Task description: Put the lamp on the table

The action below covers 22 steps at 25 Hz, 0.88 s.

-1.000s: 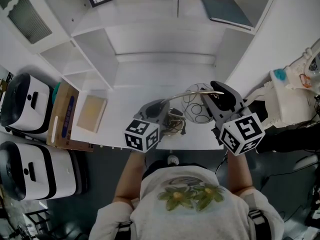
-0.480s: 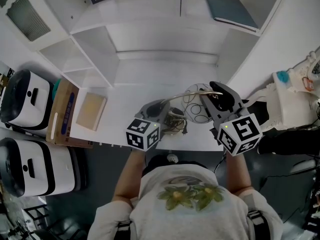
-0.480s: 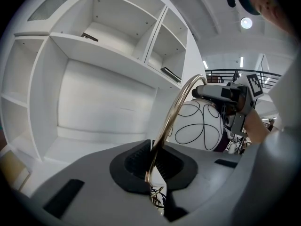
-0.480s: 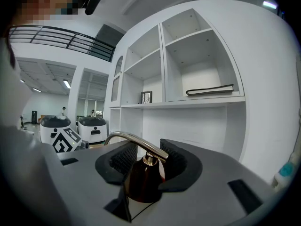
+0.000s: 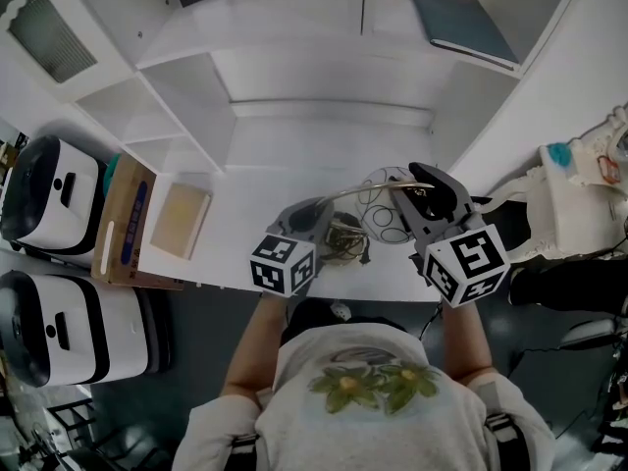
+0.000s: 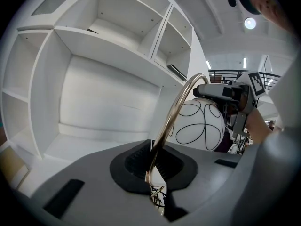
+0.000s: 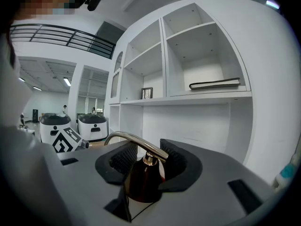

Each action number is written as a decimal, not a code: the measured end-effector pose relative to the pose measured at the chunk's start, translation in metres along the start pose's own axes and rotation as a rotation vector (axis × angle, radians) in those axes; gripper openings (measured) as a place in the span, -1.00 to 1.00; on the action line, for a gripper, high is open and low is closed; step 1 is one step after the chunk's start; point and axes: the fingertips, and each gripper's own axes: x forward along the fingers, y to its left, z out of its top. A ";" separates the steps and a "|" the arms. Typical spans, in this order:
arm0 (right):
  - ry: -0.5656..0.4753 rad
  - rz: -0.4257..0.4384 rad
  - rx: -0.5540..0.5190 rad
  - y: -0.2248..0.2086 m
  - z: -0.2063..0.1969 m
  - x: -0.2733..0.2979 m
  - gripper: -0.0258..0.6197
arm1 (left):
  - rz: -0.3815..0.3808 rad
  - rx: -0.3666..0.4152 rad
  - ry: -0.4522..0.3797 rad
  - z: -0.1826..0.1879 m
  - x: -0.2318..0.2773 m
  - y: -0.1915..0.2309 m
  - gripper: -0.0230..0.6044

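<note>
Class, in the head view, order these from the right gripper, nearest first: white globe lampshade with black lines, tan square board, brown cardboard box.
1. white globe lampshade with black lines, right beside the right gripper.
2. tan square board, well to the left.
3. brown cardboard box, farther left still.

No readable text, blue print on cardboard box [image 5: 120, 232] illegible

The left forearm [image 5: 253, 346] and right forearm [image 5: 469, 337] reached forward side by side, grippers tilted slightly down. The left gripper [image 5: 329, 226] had its jaws pinched tight on the lamp [image 5: 388, 209] at its thin curved stem. The right gripper [image 5: 417, 192] held its jaws wider, clamped on the lamp's dark socket cap.
</note>
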 end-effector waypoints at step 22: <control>0.053 0.036 -0.046 -0.004 -0.014 0.033 -0.40 | 0.014 -0.018 0.025 -0.016 0.019 0.022 -0.83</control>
